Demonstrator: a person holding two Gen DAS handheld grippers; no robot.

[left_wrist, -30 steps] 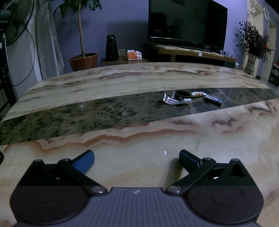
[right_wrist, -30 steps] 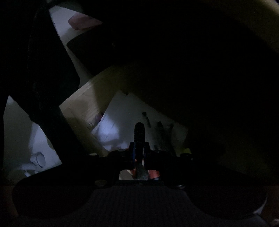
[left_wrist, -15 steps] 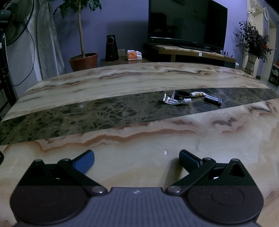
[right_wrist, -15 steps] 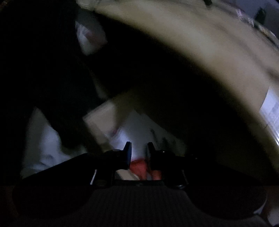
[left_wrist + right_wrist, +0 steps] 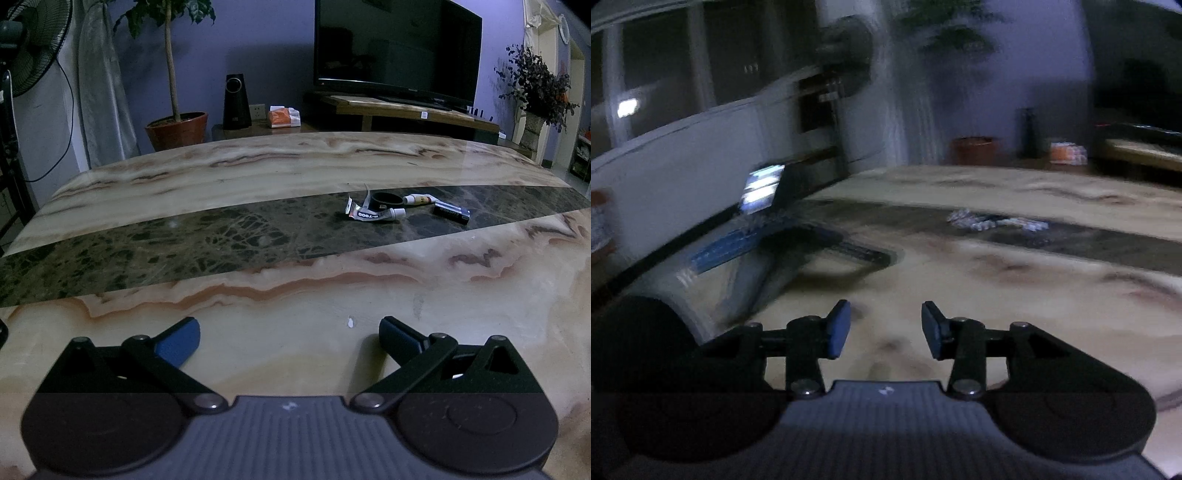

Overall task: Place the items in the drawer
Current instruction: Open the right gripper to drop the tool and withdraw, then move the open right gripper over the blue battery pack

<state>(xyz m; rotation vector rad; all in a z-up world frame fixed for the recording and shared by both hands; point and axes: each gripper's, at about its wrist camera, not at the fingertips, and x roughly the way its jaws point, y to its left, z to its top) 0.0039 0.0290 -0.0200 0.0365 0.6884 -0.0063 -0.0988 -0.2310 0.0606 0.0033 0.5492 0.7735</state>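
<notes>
Several small items lie together on the dark band of the marble table (image 5: 258,177): a squeezed glue tube (image 5: 373,214), a black ring (image 5: 386,199), a small white tube (image 5: 419,199) and a black battery pack (image 5: 452,214). My left gripper (image 5: 290,325) rests low over the near table edge, open and empty, well short of them. My right gripper (image 5: 884,308) hovers above the table (image 5: 997,288) with its jaws opening and nothing between them. In this blurred view the item cluster (image 5: 993,221) lies ahead and to the right. The drawer is not in view.
A blurred dark device with a blue strip (image 5: 798,251) sits on the table to the left of my right gripper. Beyond the table stand a TV (image 5: 397,48), a speaker (image 5: 236,101), a potted plant (image 5: 177,129), a fan (image 5: 22,44) and an orange pack (image 5: 282,116).
My right gripper has risen out of the dark drawer to above the tabletop. Its jaws, shut on a thin item before, now stand apart and empty. The left gripper has not moved.
</notes>
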